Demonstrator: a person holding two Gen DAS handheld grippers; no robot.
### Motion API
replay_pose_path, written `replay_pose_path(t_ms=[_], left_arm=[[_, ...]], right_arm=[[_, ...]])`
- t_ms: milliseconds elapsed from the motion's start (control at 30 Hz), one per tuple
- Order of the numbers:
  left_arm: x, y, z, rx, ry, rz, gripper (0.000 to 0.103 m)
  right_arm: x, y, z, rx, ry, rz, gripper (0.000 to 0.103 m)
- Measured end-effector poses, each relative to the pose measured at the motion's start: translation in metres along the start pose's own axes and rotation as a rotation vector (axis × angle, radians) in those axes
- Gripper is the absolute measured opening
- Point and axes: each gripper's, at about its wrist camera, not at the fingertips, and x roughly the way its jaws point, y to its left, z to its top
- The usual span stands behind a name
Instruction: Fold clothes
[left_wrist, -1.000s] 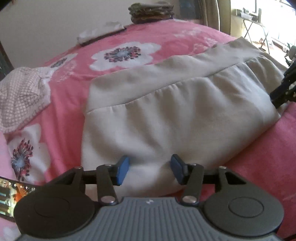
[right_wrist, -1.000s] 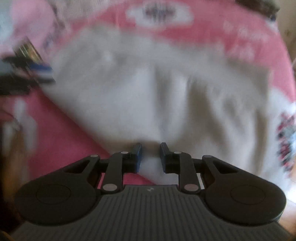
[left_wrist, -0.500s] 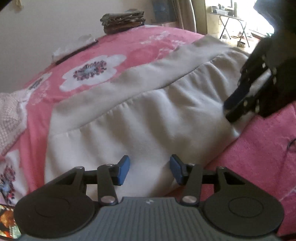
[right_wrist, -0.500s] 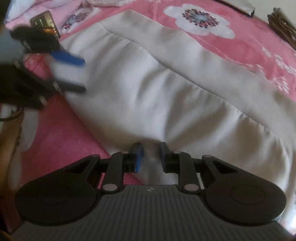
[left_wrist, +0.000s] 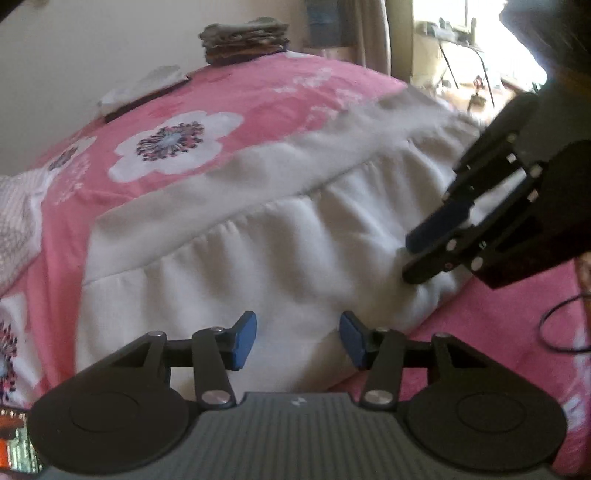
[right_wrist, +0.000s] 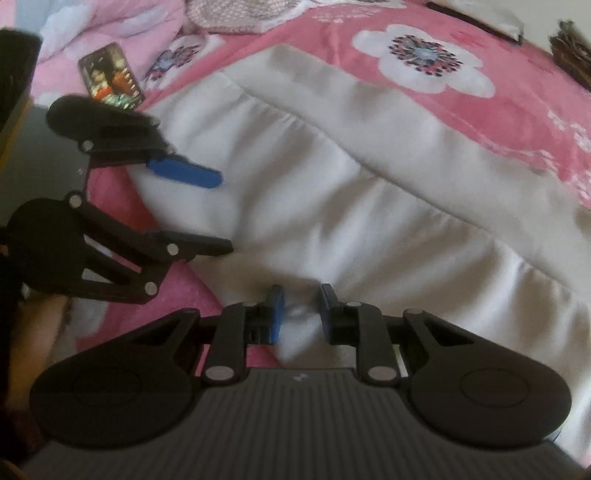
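Note:
A beige gathered garment (left_wrist: 295, 240) lies spread on a pink flowered bedspread (left_wrist: 258, 96). My left gripper (left_wrist: 297, 341) hovers over the garment's near edge, its blue pads well apart and the cloth lying flat below them. The right wrist view shows the left gripper (right_wrist: 225, 214) straddling the garment's (right_wrist: 369, 203) left edge, open. My right gripper (right_wrist: 297, 314) has its pads close together with a puckered bit of the near hem pinched between them. In the left wrist view the right gripper (left_wrist: 406, 256) comes in from the right onto that hem.
A stack of folded clothes (left_wrist: 243, 40) sits at the bed's far end, with a flat white item (left_wrist: 144, 88) to its left. A checked cloth (left_wrist: 14, 221) lies at the left. A printed card (right_wrist: 110, 75) rests near the left edge. A dark cable (left_wrist: 554, 325) loops at the right.
The two grippers have drawn closer together along the near hem; each now looms larger in the other's view. The jaws look the same as before.

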Motion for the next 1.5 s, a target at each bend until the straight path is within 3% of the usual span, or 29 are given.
replay_pose_path(t_ms=[100, 200, 333, 433, 500, 633, 767, 833, 900, 1033, 1133, 1200, 1300, 1500], left_arm=[[-0.001, -0.005, -0.003, 0.012, 0.001, -0.015, 0.055], [0.016, -0.015, -0.013, 0.029, 0.033, 0.009, 0.057], [-0.003, -0.014, -0.005, 0.021, 0.006, 0.025, 0.055], [-0.011, -0.011, 0.004, 0.025, -0.033, 0.031, 0.057], [-0.001, -0.014, 0.005, 0.028, -0.014, 0.052, 0.058], [0.013, -0.005, 0.005, -0.098, 0.011, 0.050, 0.059], [0.011, 0.008, 0.012, -0.151, -0.012, 0.069, 0.059], [0.024, 0.013, 0.010, -0.156, 0.021, 0.098, 0.062], [0.033, 0.018, 0.005, -0.179, 0.021, 0.092, 0.063], [0.031, 0.019, 0.011, -0.198, 0.045, 0.105, 0.063], [0.030, 0.020, 0.012, -0.206, 0.066, 0.110, 0.066], [0.032, 0.020, 0.013, -0.220, 0.079, 0.118, 0.068], [0.033, 0.019, 0.016, -0.235, 0.099, 0.127, 0.071], [0.032, 0.020, 0.017, -0.263, 0.124, 0.132, 0.083]], right_arm=[[-0.017, 0.010, 0.002, -0.038, -0.036, -0.008, 0.019], [0.002, 0.019, -0.014, -0.110, -0.011, -0.044, 0.020], [0.007, 0.025, -0.003, -0.101, -0.009, -0.068, 0.021], [-0.010, 0.020, 0.006, -0.056, -0.050, -0.082, 0.021], [-0.007, 0.014, 0.006, -0.049, -0.052, -0.106, 0.021], [0.019, -0.006, -0.005, 0.031, -0.038, -0.097, 0.023], [-0.009, -0.021, 0.011, 0.159, -0.079, -0.114, 0.023], [-0.014, -0.029, 0.013, 0.162, -0.094, -0.159, 0.023], [0.005, -0.040, 0.006, 0.154, -0.029, -0.203, 0.024], [0.013, -0.041, 0.001, 0.101, -0.028, -0.204, 0.024], [-0.008, -0.047, 0.012, 0.185, -0.066, -0.219, 0.024], [-0.017, -0.053, 0.013, 0.199, -0.110, -0.265, 0.025], [0.001, -0.079, 0.001, 0.240, -0.045, -0.358, 0.030], [0.001, -0.094, -0.007, 0.362, -0.071, -0.299, 0.039]])
